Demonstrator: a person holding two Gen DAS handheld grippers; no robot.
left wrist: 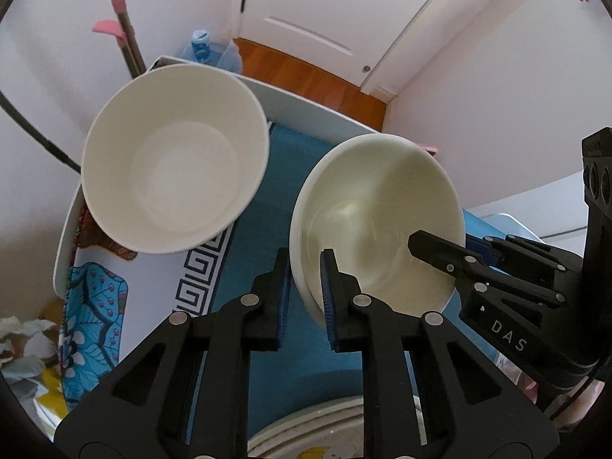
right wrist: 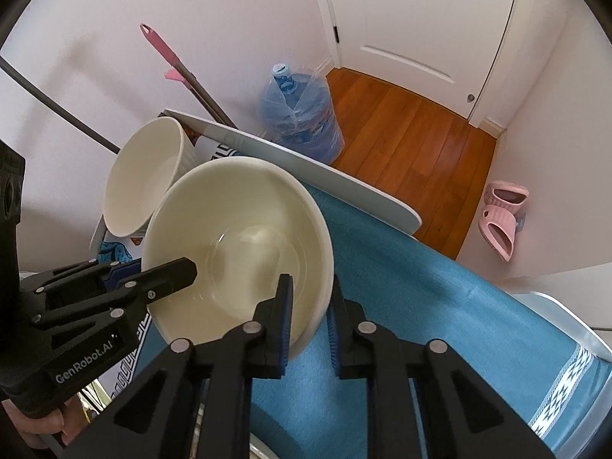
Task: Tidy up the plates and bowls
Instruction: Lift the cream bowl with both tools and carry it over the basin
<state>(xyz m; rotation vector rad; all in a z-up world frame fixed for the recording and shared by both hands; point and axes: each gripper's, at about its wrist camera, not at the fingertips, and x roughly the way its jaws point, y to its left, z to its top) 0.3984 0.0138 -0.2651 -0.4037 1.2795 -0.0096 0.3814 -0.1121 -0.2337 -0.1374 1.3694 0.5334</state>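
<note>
Left wrist view: left gripper clamped on near rim of cream bowl; ribbed white bowl just beside, over blue tablecloth.

Right wrist view: right gripper pinches the same bowl's opposite rim. Two-handed lift likely; next, nest it.

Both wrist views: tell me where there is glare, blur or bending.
Left wrist view: the doors bow from fisheye bending, and soft glare sits in the cream bowl. Right wrist view: that bowl's rim looks slightly smeared; black corners frame both.
</note>
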